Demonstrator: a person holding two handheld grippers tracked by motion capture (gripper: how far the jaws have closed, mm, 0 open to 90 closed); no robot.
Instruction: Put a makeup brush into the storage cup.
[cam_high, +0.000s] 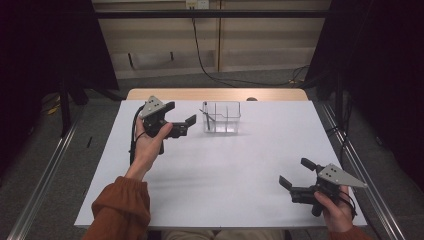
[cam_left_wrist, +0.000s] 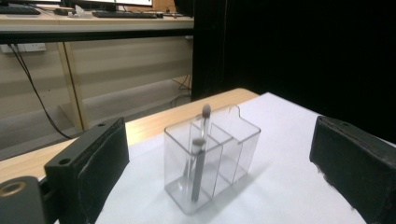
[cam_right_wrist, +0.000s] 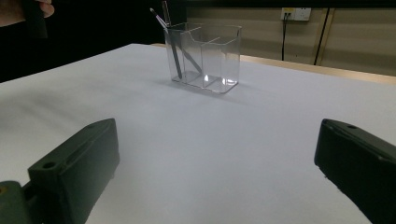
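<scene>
A: Status of the left tool (cam_high: 178, 116)?

B: Jaws spread wide, nothing between them. It hangs above the tabletop (cam_high: 225, 165), just beside the clear organizer (cam_high: 221, 117) and facing it. In the left gripper view the organizer (cam_left_wrist: 212, 156) sits centred between the jaws.

A: Contents of the organizer?

B: Two slim dark sticks (cam_left_wrist: 199, 154), probably pens or brushes, lean in one end compartment, the one nearest the left tool. The other compartments look empty.

A: Right tool (cam_high: 294, 176)?

B: Also spread and empty, low near the front right corner, well apart from the organizer (cam_right_wrist: 204, 56).

A: Step in hand?

B: Judged as the approach to the organizer. The next move likely calls for advancing the left tool, aligning the jaws with one stick above the rim, then closing without tipping the light container.
</scene>
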